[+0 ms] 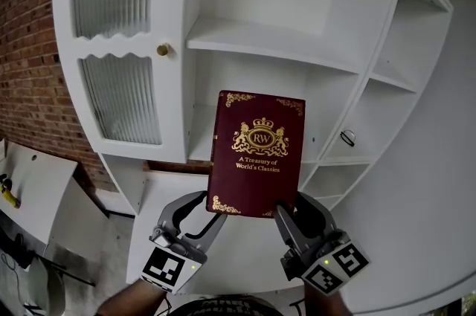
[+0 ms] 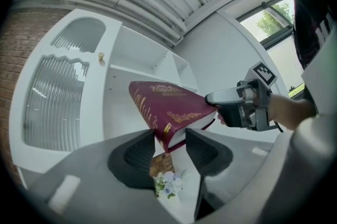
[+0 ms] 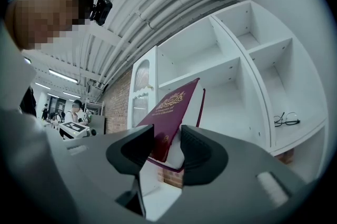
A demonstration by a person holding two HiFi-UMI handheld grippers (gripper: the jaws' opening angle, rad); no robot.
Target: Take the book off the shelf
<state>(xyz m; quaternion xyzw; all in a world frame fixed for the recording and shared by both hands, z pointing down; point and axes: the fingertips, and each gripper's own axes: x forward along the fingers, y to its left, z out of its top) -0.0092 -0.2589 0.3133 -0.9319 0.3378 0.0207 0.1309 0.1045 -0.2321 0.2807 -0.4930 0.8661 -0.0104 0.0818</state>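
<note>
A maroon book (image 1: 256,155) with gold ornament stands upright in front of the white shelf unit (image 1: 268,43), clear of the shelves. My left gripper (image 1: 213,207) is shut on its lower left corner, at the spine. The right gripper (image 1: 288,209) is shut on its lower right corner. In the left gripper view the book (image 2: 168,107) lies tilted, its corner wedged between the jaws of the left gripper (image 2: 169,138), and the right gripper (image 2: 239,107) holds its far edge. In the right gripper view the book (image 3: 171,112) fills the gap of the right gripper (image 3: 167,138).
Folded glasses (image 1: 347,137) lie on a right-hand shelf, the same glasses (image 3: 286,120) showing in the right gripper view. A ribbed-glass cabinet door (image 1: 119,95) with a brass knob (image 1: 162,50) is at left, beside a brick wall (image 1: 26,47). Small flowers (image 2: 167,183) sit below the jaws.
</note>
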